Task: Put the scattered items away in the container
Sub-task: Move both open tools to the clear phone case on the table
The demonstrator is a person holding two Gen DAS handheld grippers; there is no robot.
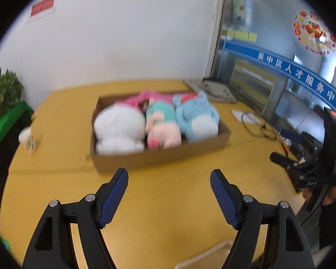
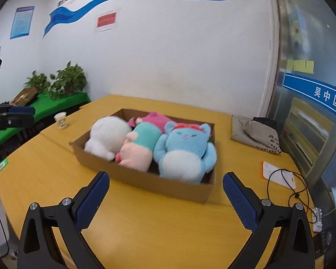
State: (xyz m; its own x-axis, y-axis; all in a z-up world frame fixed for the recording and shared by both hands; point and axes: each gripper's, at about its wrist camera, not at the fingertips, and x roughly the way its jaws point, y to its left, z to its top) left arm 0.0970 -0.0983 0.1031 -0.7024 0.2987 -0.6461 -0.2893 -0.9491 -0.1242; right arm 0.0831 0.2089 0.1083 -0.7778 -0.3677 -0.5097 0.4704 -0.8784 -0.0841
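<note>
Cardboard box (image 1: 159, 157) at frame centre on yellow table (image 1: 56, 157), packed with soft toys side by side: white plush (image 1: 118, 130) at left, pink-and-teal plush (image 1: 161, 127) in the middle, blue plush (image 1: 197, 121) at right, a pink plush (image 1: 143, 98) tucked behind them. Left tongs (image 1: 169, 176) at lower centre of the left view, spread wide, nothing between the blue pads, hanging over bare tabletop just short of the box's near wall. Right tongs (image 2: 165, 179) likewise spread and holding nothing, low in the right view, near wall of the box (image 2: 145, 181) between their tips. Same toys there: white plush (image 2: 107, 134), blue plush (image 2: 186, 152). Paper cup (image 2: 61, 120) at mid left on the table, well apart from the box; grey cloth bag (image 2: 255, 134) at right; black cable (image 2: 286, 183) at lower right. Potted plants (image 2: 62, 83) on a green surface at upper left.
</note>
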